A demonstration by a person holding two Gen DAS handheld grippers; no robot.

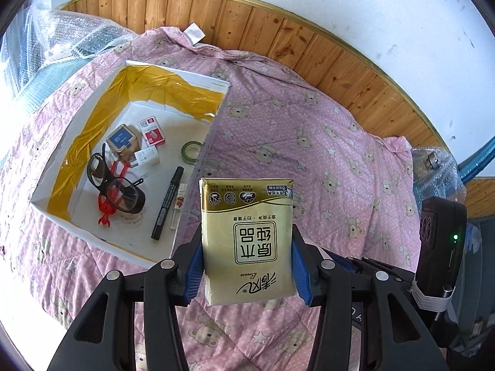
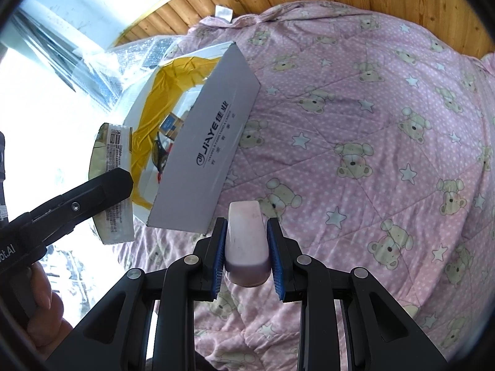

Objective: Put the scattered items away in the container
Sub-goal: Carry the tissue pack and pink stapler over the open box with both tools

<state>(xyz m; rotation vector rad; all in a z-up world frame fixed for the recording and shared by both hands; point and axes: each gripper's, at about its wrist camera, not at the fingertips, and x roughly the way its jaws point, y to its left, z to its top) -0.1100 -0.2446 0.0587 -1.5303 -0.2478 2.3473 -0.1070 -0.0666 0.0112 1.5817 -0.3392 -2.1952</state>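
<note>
Clamping tissue pack [image 1: 247, 241], left gripper [image 1: 246, 266]; right gripper [image 2: 246, 256] pinching eraser [image 2: 246, 241].

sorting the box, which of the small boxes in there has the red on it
The small box nearest the far wall of the white container, right of the gold tin. Its lower half is red; the other small box, nearer the glasses, is plain white.

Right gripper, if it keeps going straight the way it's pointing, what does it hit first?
Probably the pink quilt. The right gripper, shut on a pale pink block, points just past the white box's near corner; depth is unclear, so it might clip it.
</note>
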